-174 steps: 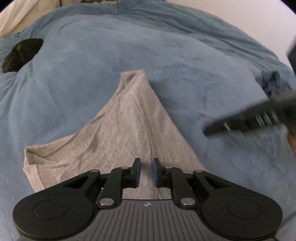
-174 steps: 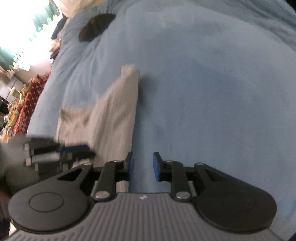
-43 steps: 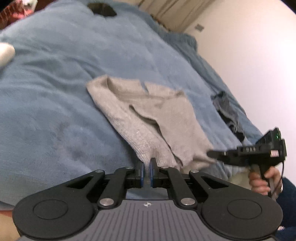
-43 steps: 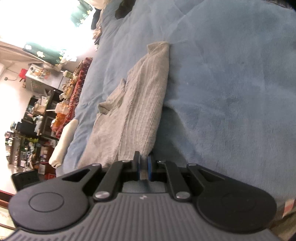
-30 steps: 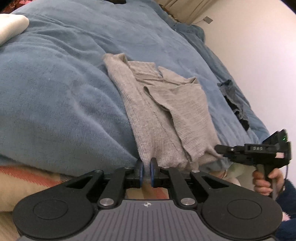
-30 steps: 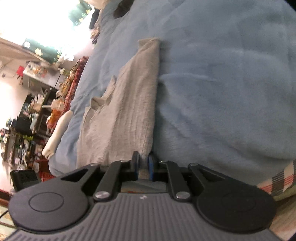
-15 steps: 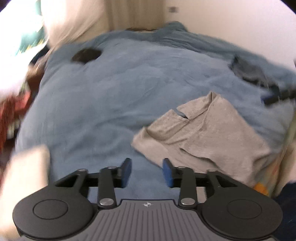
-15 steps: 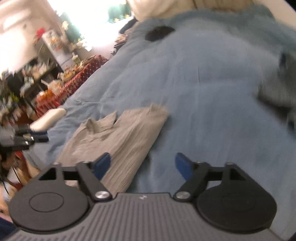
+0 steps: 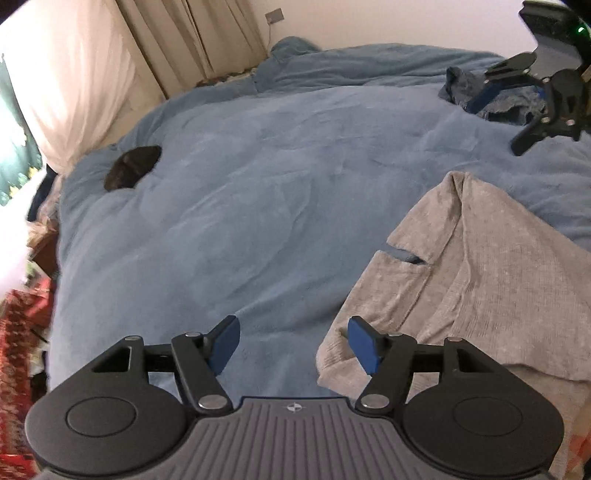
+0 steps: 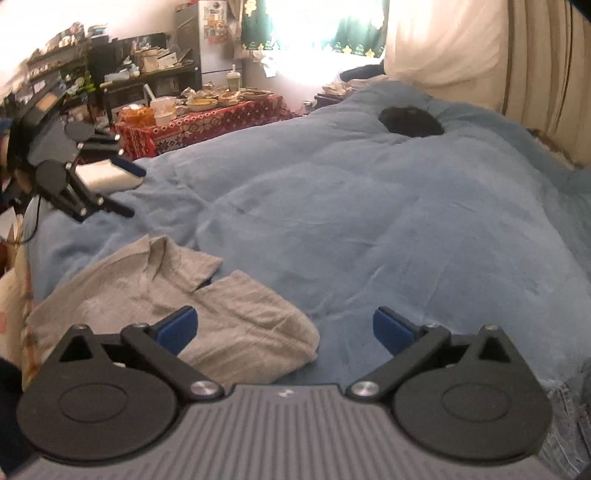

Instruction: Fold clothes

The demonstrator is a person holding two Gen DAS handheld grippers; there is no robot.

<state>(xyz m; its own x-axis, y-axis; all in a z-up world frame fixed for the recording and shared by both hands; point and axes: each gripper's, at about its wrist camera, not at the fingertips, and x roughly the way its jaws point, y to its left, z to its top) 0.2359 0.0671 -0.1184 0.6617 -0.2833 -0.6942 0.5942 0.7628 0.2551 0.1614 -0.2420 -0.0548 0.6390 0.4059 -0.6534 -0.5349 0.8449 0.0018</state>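
Both tongs tilt downward, jaws opening with nothing between them: left tongs (image 9: 293, 345), right tongs (image 10: 284, 328).

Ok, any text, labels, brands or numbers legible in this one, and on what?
No readable text anywhere.
Left gripper body: a small round emblem, no letters.
Right gripper body: a small pale mark, unreadable.
Fridge door: papers or stickers, too blurred.
Grey shirt and blue blanket: plain.
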